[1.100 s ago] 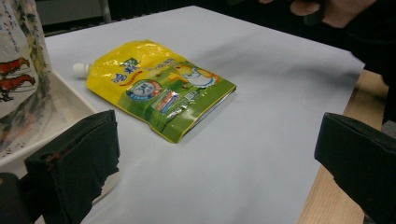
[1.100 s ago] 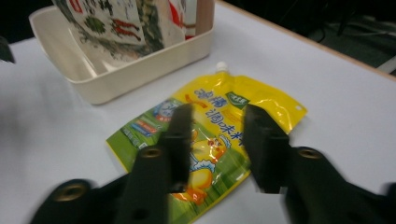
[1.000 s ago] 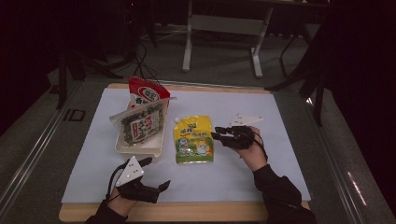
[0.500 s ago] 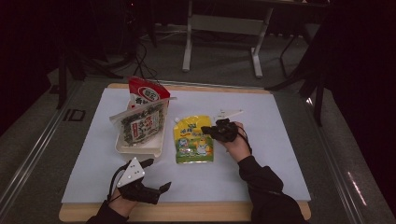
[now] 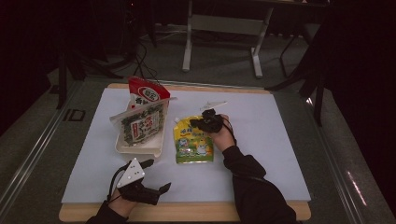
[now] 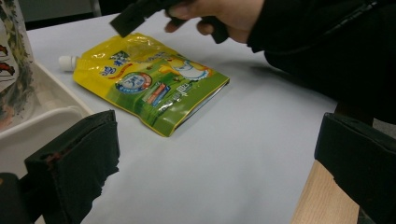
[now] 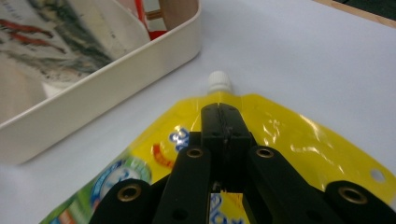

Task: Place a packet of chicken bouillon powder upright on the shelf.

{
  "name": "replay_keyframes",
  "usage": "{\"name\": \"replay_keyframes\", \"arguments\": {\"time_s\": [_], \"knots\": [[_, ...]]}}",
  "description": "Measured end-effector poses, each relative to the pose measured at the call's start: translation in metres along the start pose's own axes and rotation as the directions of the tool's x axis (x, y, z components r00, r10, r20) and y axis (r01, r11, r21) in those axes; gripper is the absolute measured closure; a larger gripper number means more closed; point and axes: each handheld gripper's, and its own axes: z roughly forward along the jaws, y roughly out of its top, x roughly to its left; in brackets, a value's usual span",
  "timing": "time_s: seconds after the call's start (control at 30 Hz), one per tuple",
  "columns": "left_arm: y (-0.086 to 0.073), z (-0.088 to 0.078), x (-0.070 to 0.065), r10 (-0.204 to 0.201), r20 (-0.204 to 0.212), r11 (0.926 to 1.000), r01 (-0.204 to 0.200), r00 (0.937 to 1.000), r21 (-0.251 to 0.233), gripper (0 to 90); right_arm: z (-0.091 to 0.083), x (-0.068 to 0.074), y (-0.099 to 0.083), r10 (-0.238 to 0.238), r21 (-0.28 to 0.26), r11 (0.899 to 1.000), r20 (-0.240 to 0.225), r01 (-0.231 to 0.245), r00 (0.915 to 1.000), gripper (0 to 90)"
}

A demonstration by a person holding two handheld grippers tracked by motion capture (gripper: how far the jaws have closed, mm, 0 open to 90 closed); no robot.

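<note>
Near table edge: left gripper resting on white sheet, jaws wide apart, nothing between. Mid-table: yellow spouted pouch lying flat just right of cream tray. Right gripper over pouch's upper end, jaws pressed together, nothing between. Tray holds green-printed packet; red packet behind.

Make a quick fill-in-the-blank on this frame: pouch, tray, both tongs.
1. The yellow pouch lies flat, its white cap pointing toward the ____.
2. The right tongs sit over the pouch with jaws ____.
3. The left tongs, near the table's wooden edge, have jaws ____.
4. The green snack bag stands inside the white ____.

Missing words: tray; shut; open; tray
</note>
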Motion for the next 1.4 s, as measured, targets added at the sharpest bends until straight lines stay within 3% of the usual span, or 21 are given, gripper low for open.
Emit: {"name": "replay_keyframes", "arguments": {"time_s": [0.5,0.73,0.8,1.1,1.4], "knots": [[-0.002,-0.006,-0.001,-0.008,0.003,0.9999,0.008,1.0,-0.009,1.1,0.056,-0.007,0.029,-0.018,0.094,0.995,0.045,0.013,0.9988,90.0],[-0.003,-0.008,-0.001,-0.007,0.003,1.0,0.007,1.0,-0.003,1.1,0.077,-0.015,0.037,0.019,0.146,0.989,0.102,-0.034,0.9946,90.0],[-0.003,-0.009,-0.001,-0.006,0.001,1.0,0.006,1.0,-0.004,1.1,0.081,-0.017,0.036,0.033,0.156,0.987,0.093,-0.047,0.9951,90.0],[-0.004,-0.008,0.0,-0.008,-0.002,1.0,0.008,1.0,-0.002,1.1,0.083,-0.015,0.031,0.034,0.189,0.981,0.092,-0.051,0.9952,90.0],[-0.003,-0.007,-0.002,-0.002,-0.005,1.0,0.002,1.0,-0.001,1.1,0.066,-0.003,0.015,0.023,0.19,0.981,0.074,-0.037,0.997,90.0]]}}
